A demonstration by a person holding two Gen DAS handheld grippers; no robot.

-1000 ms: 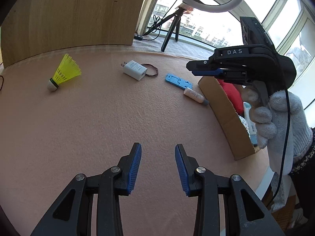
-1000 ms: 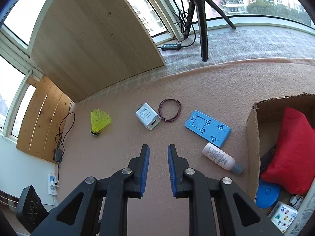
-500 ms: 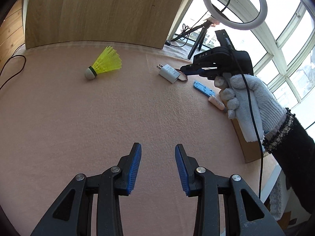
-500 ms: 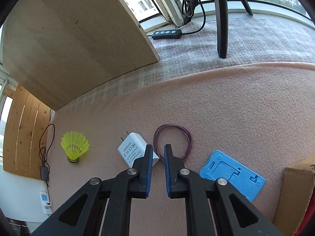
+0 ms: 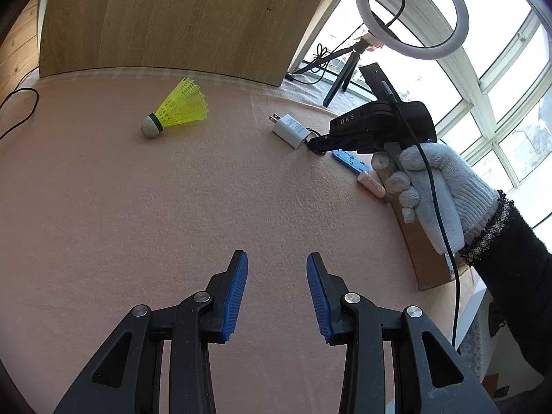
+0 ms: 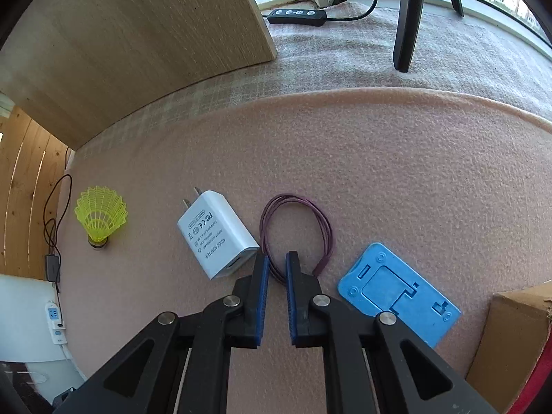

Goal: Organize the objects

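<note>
On the pink felt mat lies a purple elastic band, between a white charger plug and a blue plastic phone stand. My right gripper is down at the band's near edge, its jaws only a narrow gap apart with the near strand between the tips. A yellow shuttlecock lies further left. In the left wrist view, a gloved hand holds the right gripper beside the charger. My left gripper hovers open over bare mat, holding nothing.
A cardboard box with something red inside stands at the right; a small bottle lies before it. A wooden board stands at the back. A ring light on a tripod and a cable remote sit behind the mat.
My right gripper has moved forward and down to the purple band, and its jaws have narrowed. The left gripper's view has swung left; its jaws stay open.
</note>
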